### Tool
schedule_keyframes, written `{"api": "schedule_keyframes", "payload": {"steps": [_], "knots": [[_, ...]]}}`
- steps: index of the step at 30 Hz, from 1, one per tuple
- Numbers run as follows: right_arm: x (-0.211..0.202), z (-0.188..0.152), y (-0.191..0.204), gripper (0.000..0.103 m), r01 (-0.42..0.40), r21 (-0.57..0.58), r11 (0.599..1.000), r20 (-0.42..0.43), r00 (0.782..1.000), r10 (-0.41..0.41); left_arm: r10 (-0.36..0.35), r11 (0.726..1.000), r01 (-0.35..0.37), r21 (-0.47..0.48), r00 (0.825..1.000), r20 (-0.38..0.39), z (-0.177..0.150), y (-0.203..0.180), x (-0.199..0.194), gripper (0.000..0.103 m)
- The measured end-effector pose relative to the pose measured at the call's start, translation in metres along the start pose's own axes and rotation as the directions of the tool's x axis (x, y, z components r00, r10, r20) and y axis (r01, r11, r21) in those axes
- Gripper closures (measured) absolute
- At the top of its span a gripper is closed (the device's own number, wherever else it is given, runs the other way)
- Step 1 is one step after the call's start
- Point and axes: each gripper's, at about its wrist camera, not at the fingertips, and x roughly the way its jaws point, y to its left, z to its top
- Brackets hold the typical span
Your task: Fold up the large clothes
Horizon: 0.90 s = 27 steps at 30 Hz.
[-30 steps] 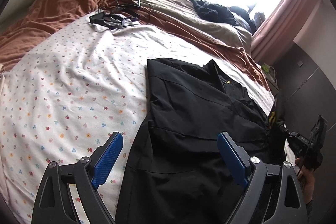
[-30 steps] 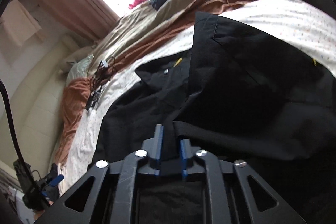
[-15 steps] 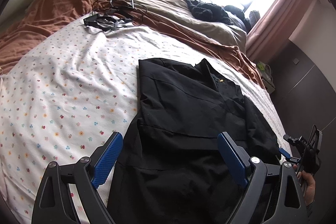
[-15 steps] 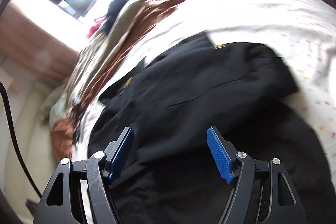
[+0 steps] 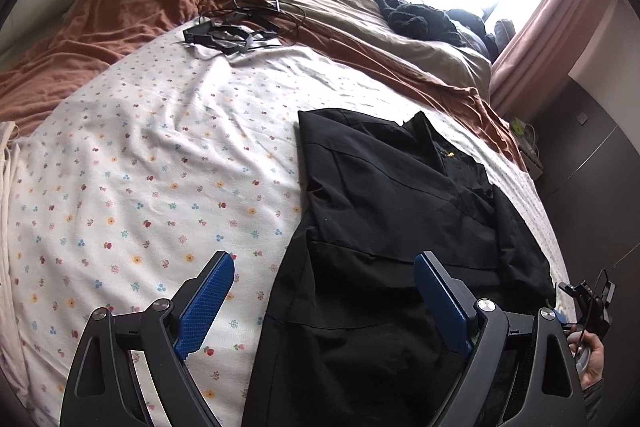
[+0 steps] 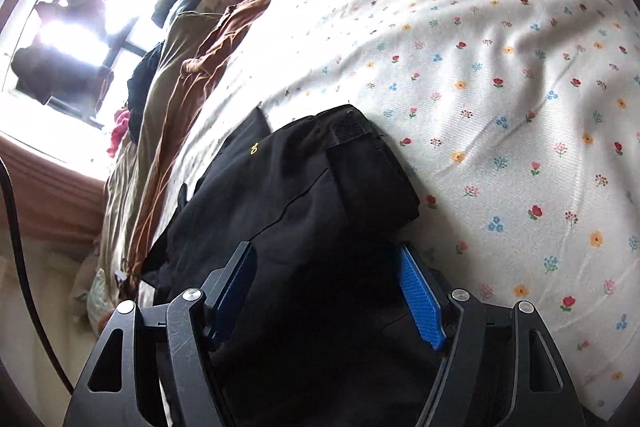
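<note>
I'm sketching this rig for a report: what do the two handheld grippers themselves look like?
Both match: the left gripper and right gripper have matte black angular frames with triangular cut-outs and round silver pivot bolts. Each finger carries a flat blue pad with a fine grid texture. A black cable curves along the right view's edge. No markings or sleeves are visible.

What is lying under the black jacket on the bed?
The black jacket lies spread on the floral bedsheet, which shows all around its edges. Whatever sits directly beneath the cloth is covered. Both the left gripper and right gripper are open above it.
</note>
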Motion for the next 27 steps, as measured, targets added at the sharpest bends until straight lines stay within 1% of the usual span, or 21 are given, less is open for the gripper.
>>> {"api": "schedule_keyframes", "payload": {"steps": [1,2,3,4,5,6,8,10,13,15,17,19,22,26,27], "knots": [[0.005,0.002,-0.003,0.033,0.006,0.004,1.000,-0.004,1.000,-0.006,0.003,1.000,-0.003,-0.004,1.000,-0.003,0.000,0.001,0.002,0.011],[0.009,0.003,-0.006,0.046,0.010,0.007,1.000,0.002,1.000,-0.010,0.005,1.000,-0.005,-0.007,1.000,-0.005,0.000,0.002,0.003,0.011],[0.010,0.004,-0.008,0.078,0.010,0.010,1.000,0.011,1.000,-0.010,0.004,1.000,-0.005,-0.009,1.000,-0.007,0.000,0.002,0.003,0.011],[0.011,0.006,-0.009,0.086,0.003,0.018,1.000,0.008,1.000,-0.003,0.003,1.000,-0.003,-0.009,1.000,-0.007,0.001,0.002,0.003,0.011],[0.009,0.008,-0.008,0.087,-0.025,0.031,0.999,0.012,1.000,0.025,-0.001,1.000,0.001,-0.009,1.000,-0.006,0.001,0.001,0.003,0.011],[0.001,0.009,-0.001,0.089,-0.048,0.025,0.999,0.036,0.998,0.047,-0.005,1.000,0.005,-0.009,1.000,-0.003,0.001,-0.001,0.002,0.011],[-0.023,0.006,0.021,0.090,-0.074,-0.042,0.996,0.096,0.992,0.078,-0.011,1.000,0.011,-0.005,1.000,0.002,0.002,-0.004,0.001,0.011],[-0.040,-0.001,0.044,0.091,-0.125,-0.098,0.987,0.122,0.983,0.137,-0.021,1.000,0.021,-0.008,1.000,0.006,0.003,-0.008,0.000,0.011],[-0.056,-0.017,0.076,0.092,-0.233,-0.146,0.962,0.102,0.963,0.249,-0.046,0.999,0.046,-0.021,0.999,0.005,0.003,-0.013,-0.003,0.011],[-0.063,-0.029,0.096,0.092,-0.261,-0.188,0.947,0.102,0.954,0.283,-0.067,0.997,0.067,-0.023,0.998,0.008,0.002,-0.016,-0.007,0.011],[-0.068,-0.042,0.113,0.093,-0.297,-0.219,0.930,0.093,0.942,0.323,-0.072,0.997,0.072,-0.016,0.997,0.016,0.001,-0.020,-0.011,0.011],[-0.069,-0.055,0.124,0.093,-0.322,-0.237,0.917,0.075,0.935,0.348,-0.077,0.997,0.077,-0.011,0.997,0.020,0.001,-0.020,-0.015,0.011],[-0.066,-0.079,0.151,0.093,-0.352,-0.281,0.893,0.042,0.925,0.378,-0.091,0.996,0.092,-0.022,0.996,0.022,0.001,-0.017,-0.020,0.011],[-0.047,-0.108,0.185,0.093,-0.390,-0.321,0.863,-0.022,0.914,0.405,-0.087,0.995,0.088,-0.037,0.996,0.033,0.002,-0.006,-0.027,0.011],[-0.044,-0.118,0.195,0.093,-0.408,-0.316,0.857,-0.045,0.908,0.416,-0.086,0.995,0.087,-0.044,0.996,0.035,0.002,-0.001,-0.029,0.011]]}}
